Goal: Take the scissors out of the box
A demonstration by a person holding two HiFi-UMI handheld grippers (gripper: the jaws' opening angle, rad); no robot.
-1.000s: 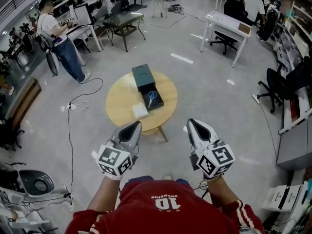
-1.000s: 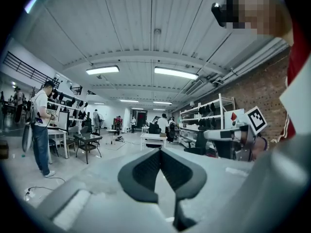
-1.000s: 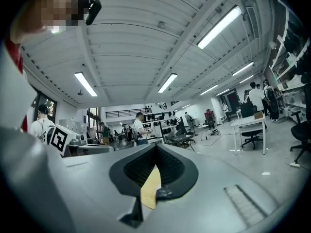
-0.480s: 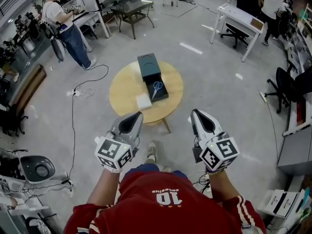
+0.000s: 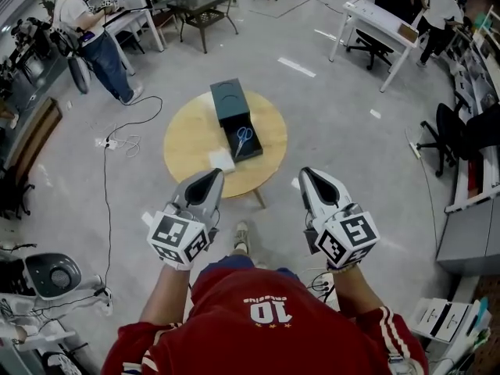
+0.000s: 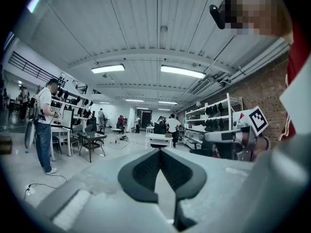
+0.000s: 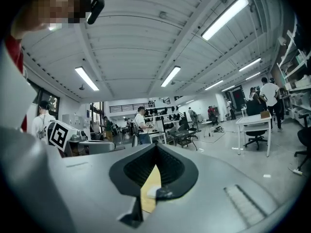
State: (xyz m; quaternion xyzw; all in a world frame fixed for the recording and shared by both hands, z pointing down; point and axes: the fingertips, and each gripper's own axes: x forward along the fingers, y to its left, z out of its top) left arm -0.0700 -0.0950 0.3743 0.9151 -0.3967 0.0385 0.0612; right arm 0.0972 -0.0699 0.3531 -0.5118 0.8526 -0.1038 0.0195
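A dark box (image 5: pixel 236 123) lies open on a round wooden table (image 5: pixel 191 143) in the head view. Blue scissors (image 5: pixel 244 137) rest inside the box's near half. My left gripper (image 5: pixel 212 176) and right gripper (image 5: pixel 306 174) hover side by side short of the table's near edge, both pointing roughly level. Neither touches the box. The left gripper (image 6: pixel 159 150) has its jaws shut with nothing between them. Likewise, the right gripper (image 7: pixel 155 145) is shut and holds nothing; a strip of tabletop shows through the gap below its tips.
A small white object (image 5: pixel 222 160) lies on the table beside the box. A cable (image 5: pixel 109 143) runs along the floor on the left. A person (image 5: pixel 82 37) stands by desks at the far left. White tables (image 5: pixel 375 22) and chairs (image 5: pixel 441 131) stand to the right.
Both grippers have come forward toward the table, side by side, and still shut. The table's near edge now lies closer to their tips. A foot has appeared below them.
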